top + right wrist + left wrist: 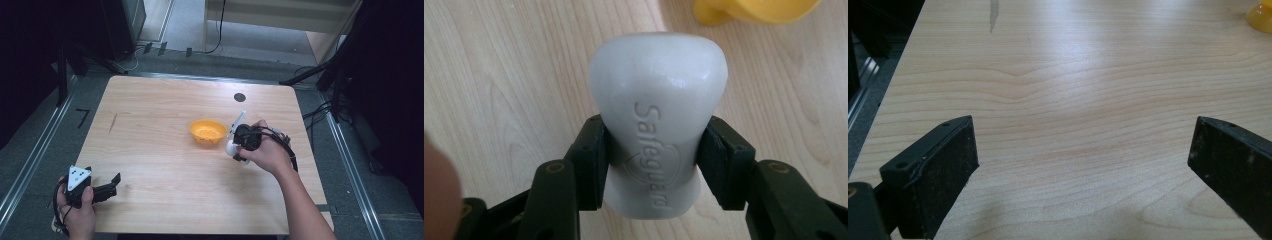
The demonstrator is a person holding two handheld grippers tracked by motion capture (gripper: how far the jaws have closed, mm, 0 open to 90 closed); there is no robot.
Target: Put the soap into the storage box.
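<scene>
Beside the yellow bowl point(207, 131), right gripper point(654, 150) fingers point(591, 160) clamp a white soap bar point(656, 115).

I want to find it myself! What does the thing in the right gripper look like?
Look at the wooden table and find the orange bowl near its middle. Just right of it, the right gripper squeezes a white bar of soap between its black fingers. It is smooth, waisted, with "Safeguard" pressed into it.

A pale wooden tabletop point(165, 165) with rounded corners stands on a grey carpeted floor point(190, 30), a small black round mark point(240, 97) near its far edge. Metal floor rails point(30, 160) flank both sides. Beyond stand light wooden furniture point(280, 17) and dark equipment stands point(320, 75); black cables point(217, 30) trail across the floor
</scene>
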